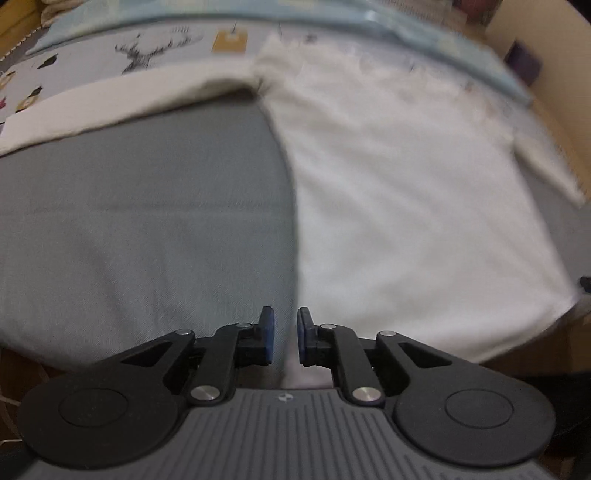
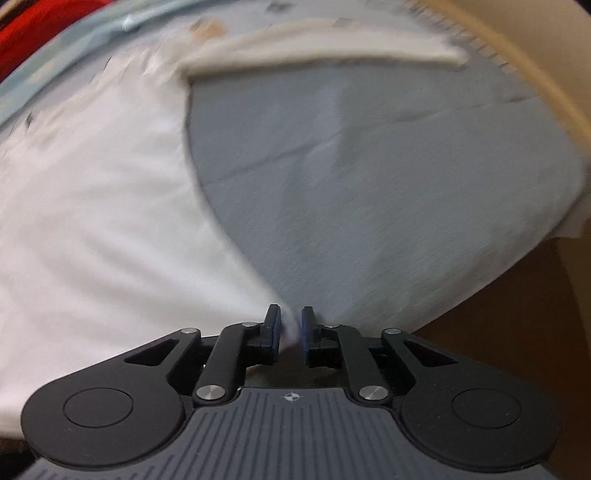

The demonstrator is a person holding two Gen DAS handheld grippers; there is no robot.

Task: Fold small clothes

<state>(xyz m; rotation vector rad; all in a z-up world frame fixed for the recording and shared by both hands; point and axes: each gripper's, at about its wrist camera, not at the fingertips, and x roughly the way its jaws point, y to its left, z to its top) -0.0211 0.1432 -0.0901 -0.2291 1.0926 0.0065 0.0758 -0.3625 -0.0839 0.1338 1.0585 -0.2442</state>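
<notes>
Right claw (image 2: pixel 289 328) is pinched almost closed on a bunched corner of the white shirt (image 2: pixel 85 206), a small tuft of white cloth showing between its blue pads (image 2: pixel 275 325). From that pinch the shirt's edge runs up and away to the left, so the body of the shirt fills the left half of the right wrist view, while the grey sheet (image 2: pixel 369 184) lies bare to the right of that edge. Beyond the grey sheet, one long sleeve (image 2: pixel 332 55) stretches off to the right from the shirt's upper part, flat and pale against the sheet.

Left claw (image 1: pixel 285 332) has its jaws a narrow gap apart with nothing between the blue pads (image 1: pixel 267 328); it sits just over the lower edge of the white shirt (image 1: pixel 406 203), where white cloth meets grey sheet (image 1: pixel 147 221). In this view the shirt lies to the right of the claw and spreads away from it, its other sleeve (image 1: pixel 110 99) reaching left across the sheet. Past the shirt's far end is a pale printed cloth (image 1: pixel 147 55) with a deer drawing and small coloured figures, and beyond that a light blue band of fabric (image 1: pixel 332 22). Both views are motion-blurred, so finer folds in the shirt cannot be made out.
</notes>
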